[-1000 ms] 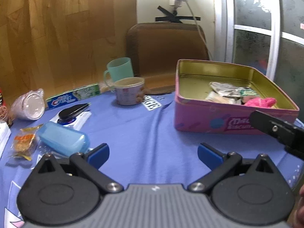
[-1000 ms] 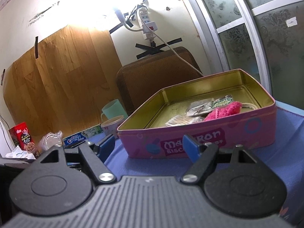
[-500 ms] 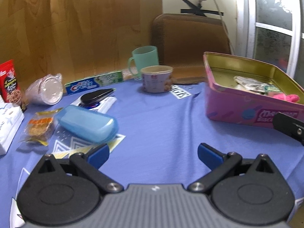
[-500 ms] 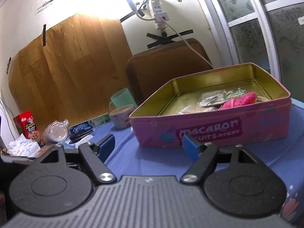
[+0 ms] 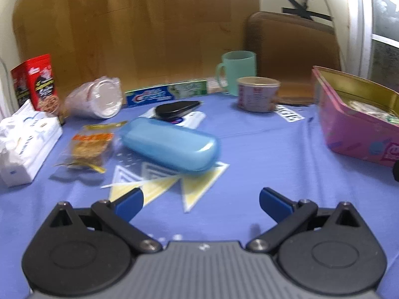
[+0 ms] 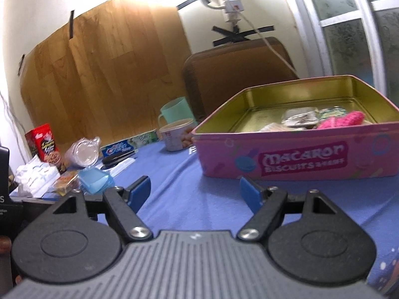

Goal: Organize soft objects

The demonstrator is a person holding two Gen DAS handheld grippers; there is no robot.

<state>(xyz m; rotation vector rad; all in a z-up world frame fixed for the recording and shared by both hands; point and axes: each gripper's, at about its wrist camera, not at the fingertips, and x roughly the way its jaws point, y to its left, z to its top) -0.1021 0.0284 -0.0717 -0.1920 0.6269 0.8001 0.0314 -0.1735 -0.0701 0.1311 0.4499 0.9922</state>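
A pink Macaron biscuit tin (image 6: pixel 294 159) stands open on the blue tablecloth, holding a pink knitted piece (image 6: pixel 341 120) and small packets (image 6: pixel 300 119); it also shows at the right of the left wrist view (image 5: pixel 354 134). My left gripper (image 5: pixel 200 203) is open and empty above the cloth, facing a blue case (image 5: pixel 169 147) and a snack packet (image 5: pixel 87 147). A white tissue pack (image 5: pixel 23 139) lies far left. My right gripper (image 6: pixel 195 190) is open and empty, just in front of the tin.
Along the back stand a green mug (image 5: pixel 238 72), a small tub (image 5: pixel 258 94), a toothpaste box (image 5: pixel 165 93), a tipped plastic cup (image 5: pixel 99 99), a red snack box (image 5: pixel 36 82) and a black stapler (image 5: pixel 177 108). A wooden board and brown chair stand behind.
My left gripper has swung left, away from the tin toward the blue case and snack packet. My right gripper has drawn back a little from the tin. Both stayed open.
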